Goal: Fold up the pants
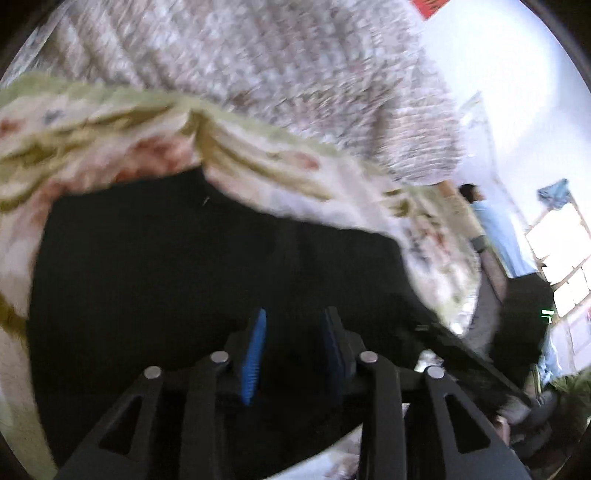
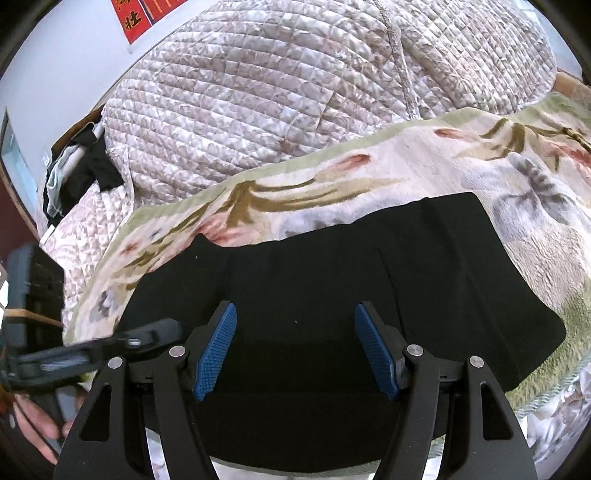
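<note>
The black pants (image 2: pixel 332 258) lie flat as a wide folded panel on a floral blanket (image 2: pixel 517 184). My right gripper (image 2: pixel 295 306) hovers over their near part, blue pads wide apart, nothing between them. In the blurred left wrist view the pants (image 1: pixel 166 258) fill the middle. My left gripper (image 1: pixel 295 312) sits just above them with a narrower gap between its pads, and I see no cloth pinched there. The left gripper (image 2: pixel 155 332) also shows smeared at the left of the right wrist view, with a hand (image 2: pixel 37 428) on its grip.
A heaped quilted comforter (image 2: pixel 258 92) rises behind the blanket. Dark clothes (image 2: pixel 85 162) lie at the far left under a red poster (image 2: pixel 133 18) on the wall. In the left wrist view a person in light blue (image 1: pixel 498 229) stands by a bright window (image 1: pixel 561 258).
</note>
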Action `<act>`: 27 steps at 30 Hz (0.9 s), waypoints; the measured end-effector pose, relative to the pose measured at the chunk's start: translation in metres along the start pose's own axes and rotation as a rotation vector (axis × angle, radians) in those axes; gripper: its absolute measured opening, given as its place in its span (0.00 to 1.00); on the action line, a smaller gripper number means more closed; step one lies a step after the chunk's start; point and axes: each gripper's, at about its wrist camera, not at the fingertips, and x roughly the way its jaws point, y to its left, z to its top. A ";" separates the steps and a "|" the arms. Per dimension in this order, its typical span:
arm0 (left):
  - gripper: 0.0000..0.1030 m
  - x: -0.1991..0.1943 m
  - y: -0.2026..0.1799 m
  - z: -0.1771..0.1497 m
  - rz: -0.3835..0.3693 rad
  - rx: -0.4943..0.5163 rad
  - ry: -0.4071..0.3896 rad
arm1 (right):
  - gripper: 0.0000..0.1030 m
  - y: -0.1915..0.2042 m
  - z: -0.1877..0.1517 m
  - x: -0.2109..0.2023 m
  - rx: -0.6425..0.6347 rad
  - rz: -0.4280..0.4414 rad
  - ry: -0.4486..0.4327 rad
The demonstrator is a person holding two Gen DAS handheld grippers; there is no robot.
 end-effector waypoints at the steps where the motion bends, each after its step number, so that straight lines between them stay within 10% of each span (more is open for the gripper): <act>1: 0.34 -0.009 -0.003 0.001 -0.002 0.022 -0.022 | 0.65 0.001 0.000 0.000 0.004 0.010 0.000; 10: 0.37 -0.062 0.063 0.001 0.296 -0.011 -0.117 | 0.60 0.024 -0.011 0.017 -0.019 0.192 0.097; 27: 0.37 -0.056 0.093 -0.026 0.339 -0.031 -0.104 | 0.54 0.060 0.005 0.090 -0.052 0.253 0.258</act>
